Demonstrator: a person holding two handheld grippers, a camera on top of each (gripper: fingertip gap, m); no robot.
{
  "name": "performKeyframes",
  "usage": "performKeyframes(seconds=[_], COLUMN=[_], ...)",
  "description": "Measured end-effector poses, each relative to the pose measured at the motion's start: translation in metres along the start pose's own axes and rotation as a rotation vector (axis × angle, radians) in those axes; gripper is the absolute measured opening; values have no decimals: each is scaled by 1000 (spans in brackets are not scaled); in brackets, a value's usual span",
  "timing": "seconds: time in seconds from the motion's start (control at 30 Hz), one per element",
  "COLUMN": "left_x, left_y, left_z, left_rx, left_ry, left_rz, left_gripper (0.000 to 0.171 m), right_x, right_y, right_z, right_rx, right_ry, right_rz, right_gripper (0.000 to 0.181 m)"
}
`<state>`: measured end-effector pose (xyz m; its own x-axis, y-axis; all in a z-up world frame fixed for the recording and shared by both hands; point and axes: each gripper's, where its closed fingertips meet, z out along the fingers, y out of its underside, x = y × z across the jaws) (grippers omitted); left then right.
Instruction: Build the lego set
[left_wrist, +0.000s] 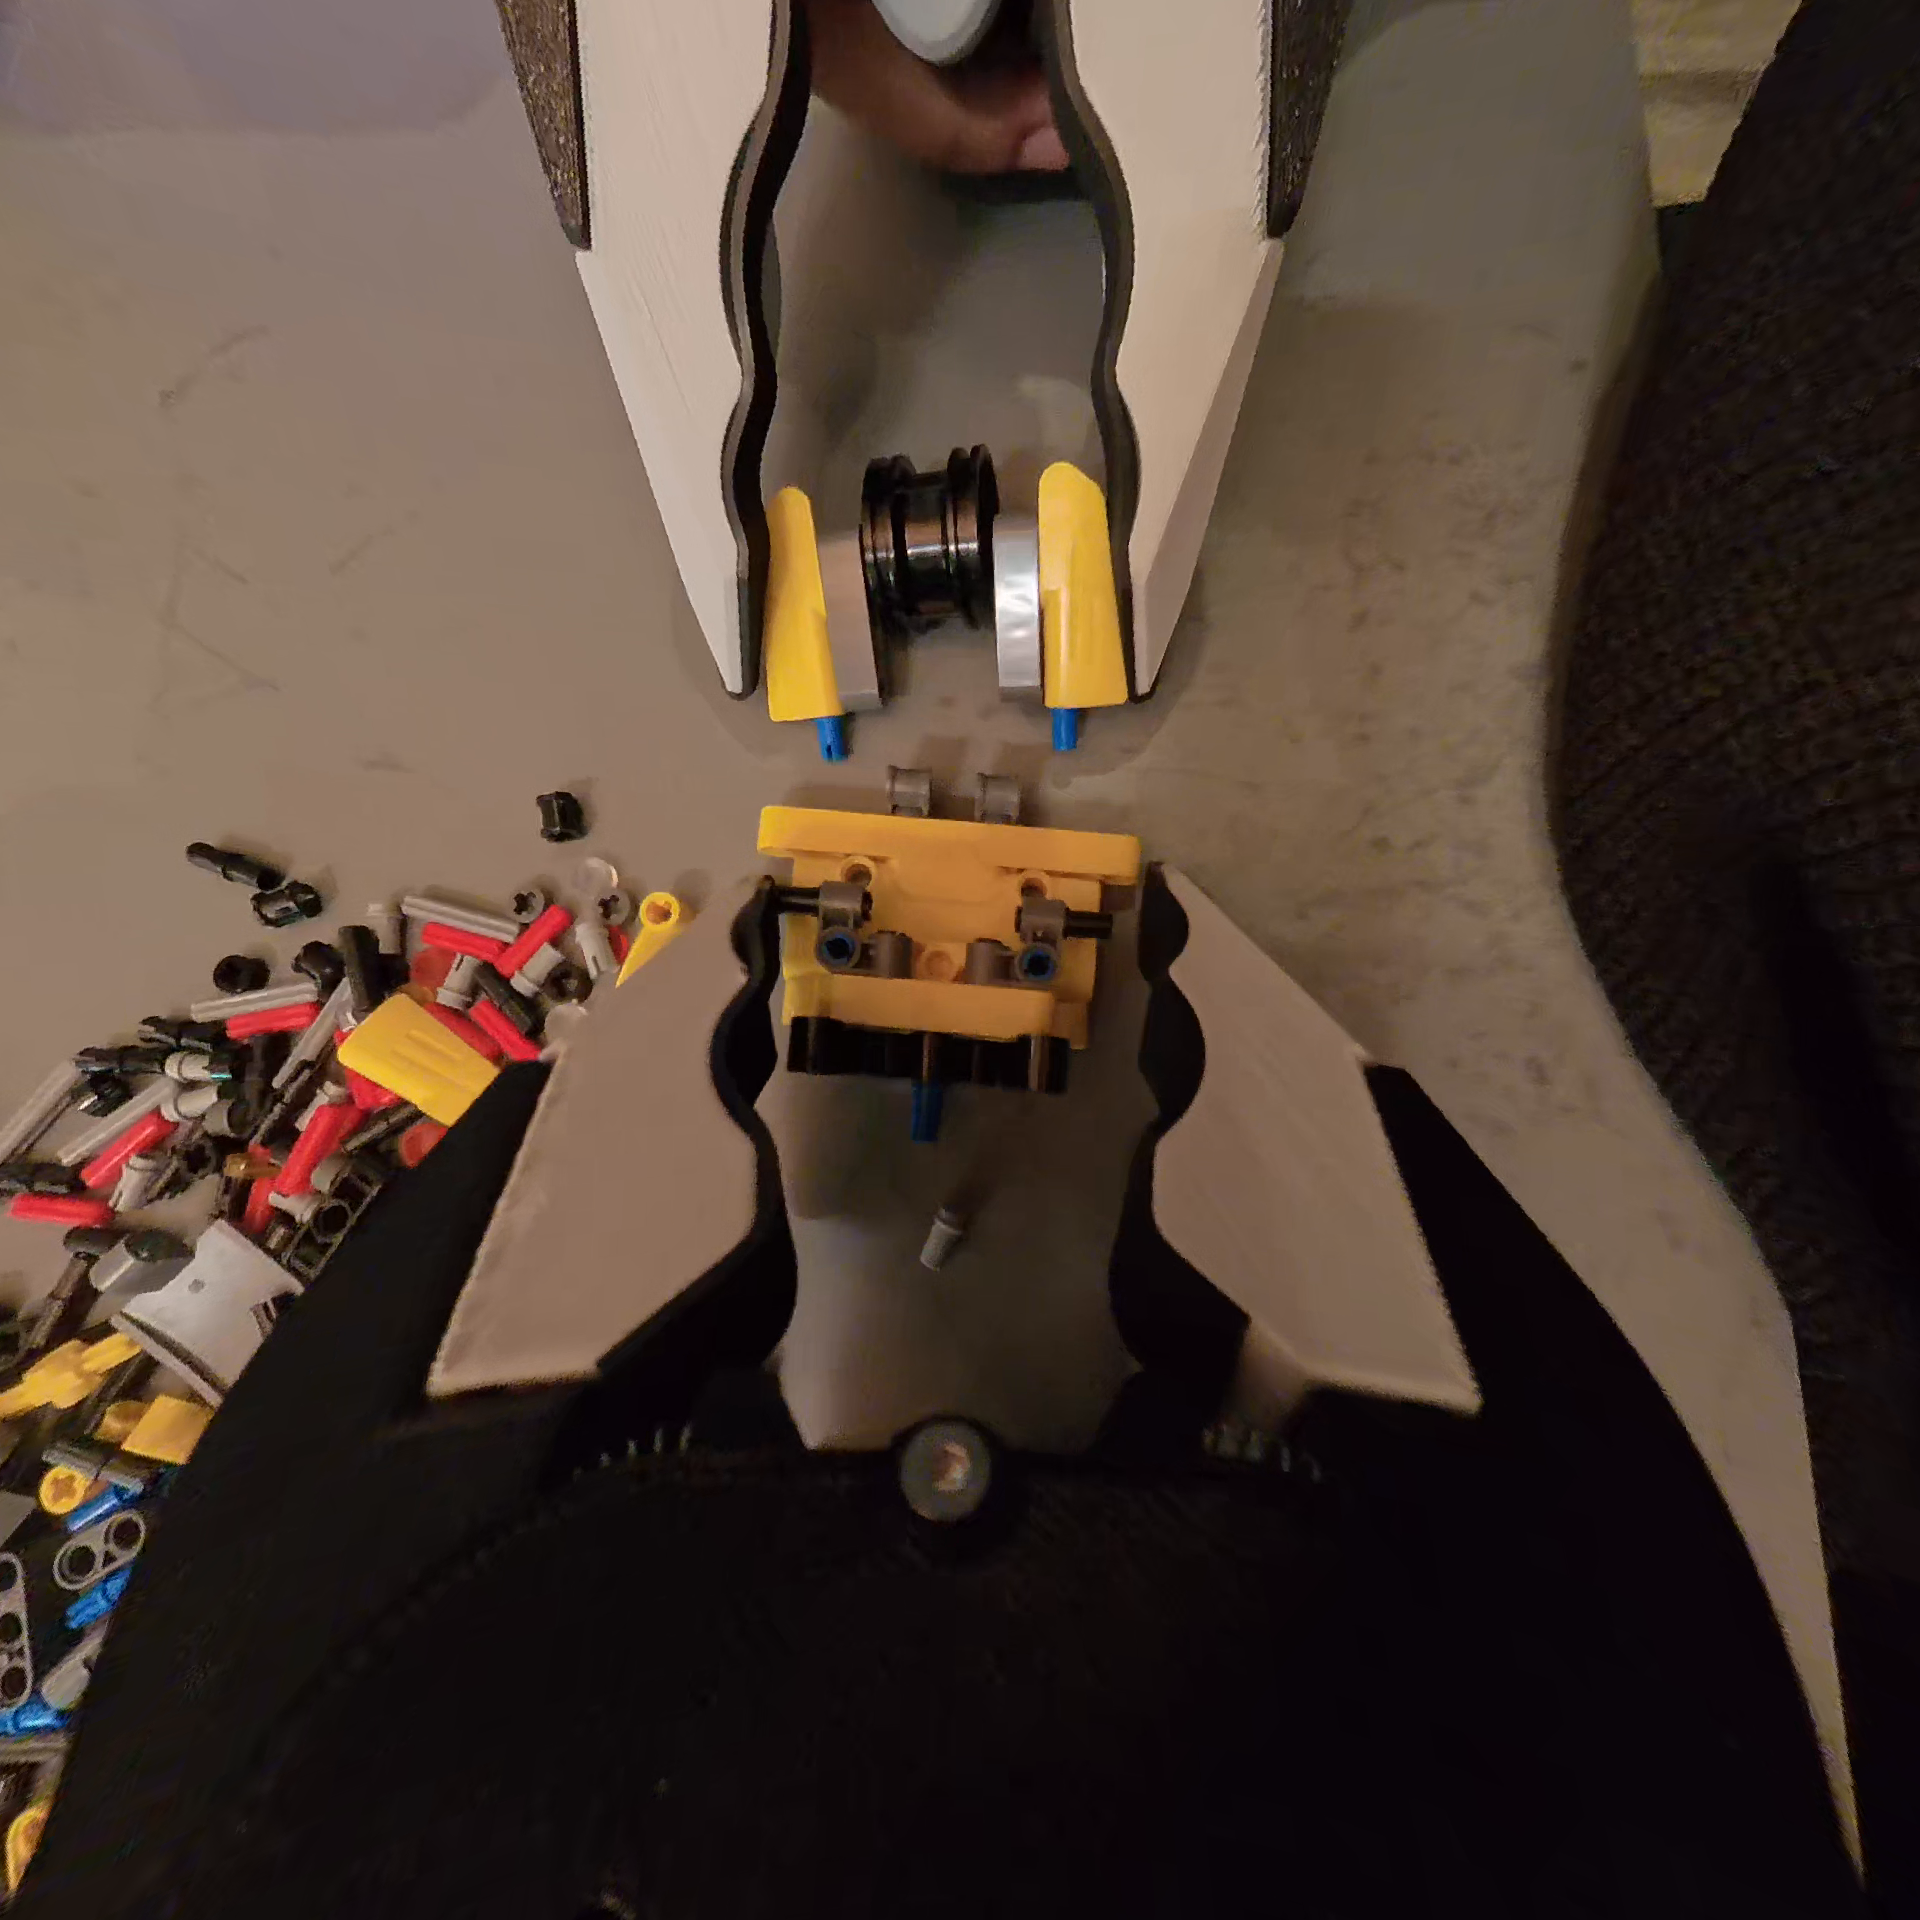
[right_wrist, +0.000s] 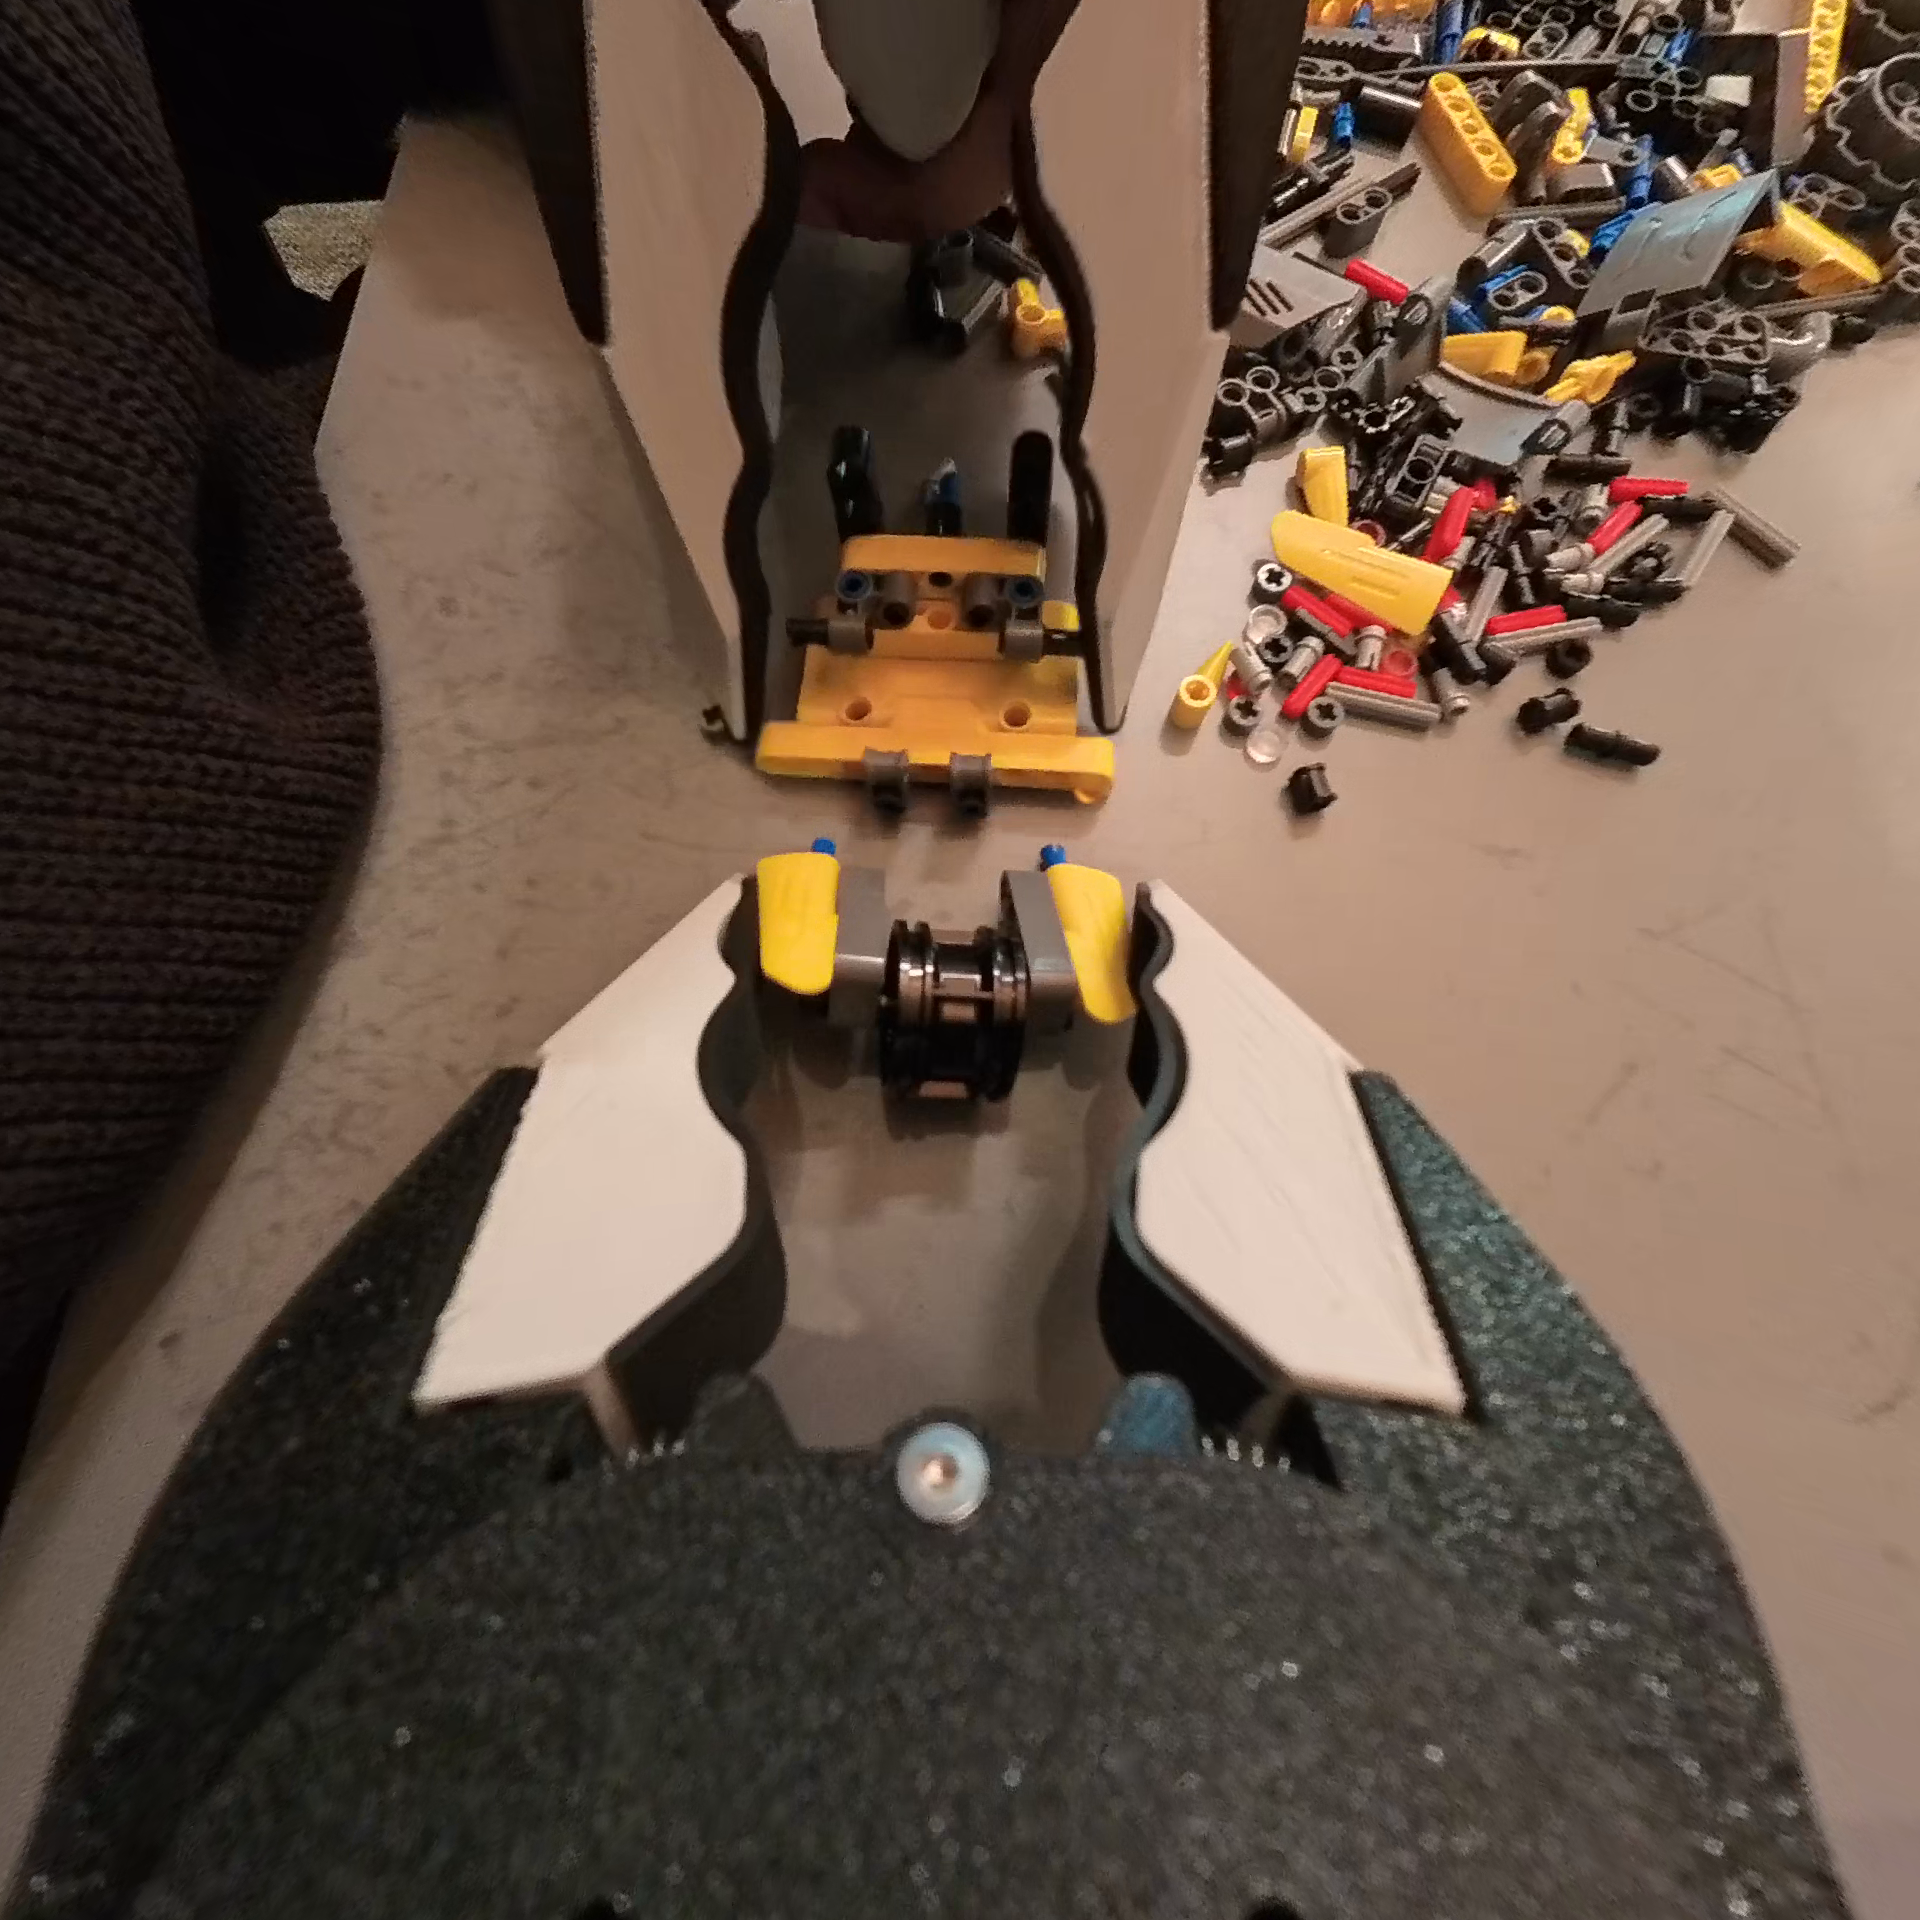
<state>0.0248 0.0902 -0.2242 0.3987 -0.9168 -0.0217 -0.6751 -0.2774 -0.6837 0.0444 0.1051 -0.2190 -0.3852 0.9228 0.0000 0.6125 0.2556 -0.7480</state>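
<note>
My left gripper (left_wrist: 951, 904) is shut on a yellow frame assembly (left_wrist: 940, 997) with grey connectors, blue pins and black beams, held just above the grey table. My right gripper (right_wrist: 943, 888) is shut on a wheel sub-assembly (right_wrist: 940, 997): a black wheel hub between grey beams and two yellow curved panels, with two blue pins pointing forward. The two grippers face each other. The blue pins sit a small gap away from the frame's front bar (right_wrist: 935, 753). The right gripper (left_wrist: 940, 691) and its wheel piece (left_wrist: 930, 556) show at the top of the left wrist view. The left gripper (right_wrist: 928, 717) shows at the top of the right wrist view.
A pile of loose red, grey, black and yellow building parts (left_wrist: 260, 1091) lies left of my left gripper; it is at the upper right in the right wrist view (right_wrist: 1558, 416). A small grey pin (left_wrist: 942, 1242) lies between my left fingers. Dark knitted fabric (left_wrist: 1766, 727) borders the table. The grippers are tip to tip, or close to it.
</note>
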Motion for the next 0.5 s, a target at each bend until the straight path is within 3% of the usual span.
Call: performKeyframes(seconds=[0.37, 0.5], left_x=[-5, 10], left_y=[-6, -23], left_z=[-5, -14], left_rx=[-40, -77], left_ry=[-36, 56], left_rz=[60, 72], left_gripper=[75, 72], right_x=[0, 0], right_y=[0, 0], right_z=[0, 0], right_rx=[1, 3], right_ry=[-6, -11], right_rz=[8, 16], right_gripper=[71, 71])
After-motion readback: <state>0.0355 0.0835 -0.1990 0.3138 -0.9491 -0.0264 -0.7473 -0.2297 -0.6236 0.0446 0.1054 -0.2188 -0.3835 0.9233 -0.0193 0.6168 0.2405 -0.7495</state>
